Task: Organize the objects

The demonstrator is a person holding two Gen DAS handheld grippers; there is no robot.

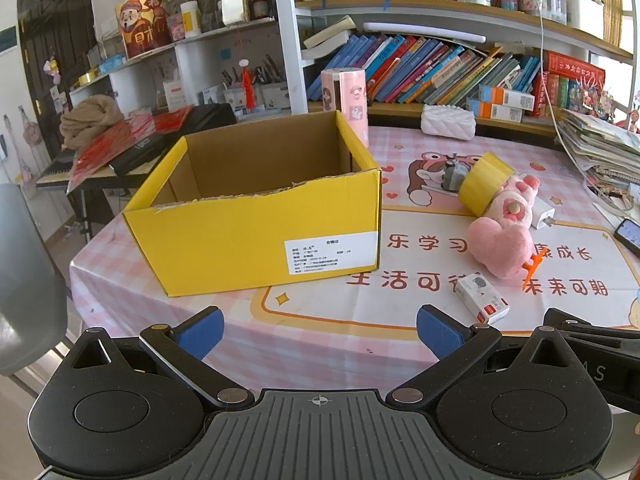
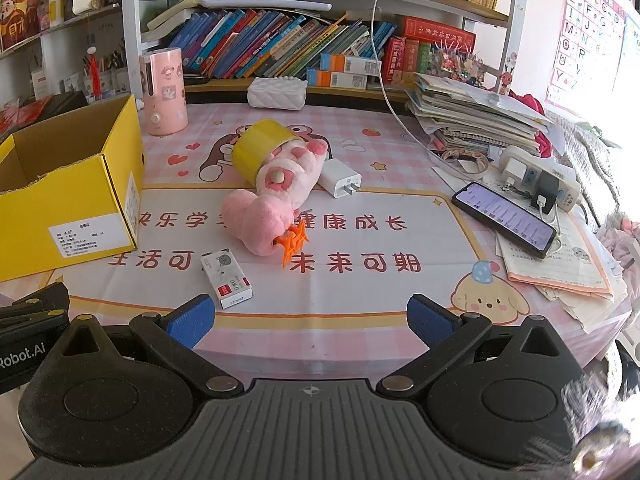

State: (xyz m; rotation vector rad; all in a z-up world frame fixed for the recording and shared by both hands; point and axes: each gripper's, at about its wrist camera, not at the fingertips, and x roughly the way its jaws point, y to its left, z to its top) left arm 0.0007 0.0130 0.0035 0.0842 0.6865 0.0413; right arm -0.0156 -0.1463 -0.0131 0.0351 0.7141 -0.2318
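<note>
An open yellow cardboard box stands on the pink tablecloth, and its visible inside looks empty; it also shows at the left of the right wrist view. To its right lie a pink plush toy, a yellow tape roll, a white charger plug, an orange plastic piece and a small white carton. The plush, tape roll and carton also show in the left wrist view. My left gripper is open and empty before the box. My right gripper is open and empty near the carton.
A pink cylinder and a white quilted case stand at the back. A phone, a power strip, papers and a stack of books crowd the right side. Bookshelves rise behind the table.
</note>
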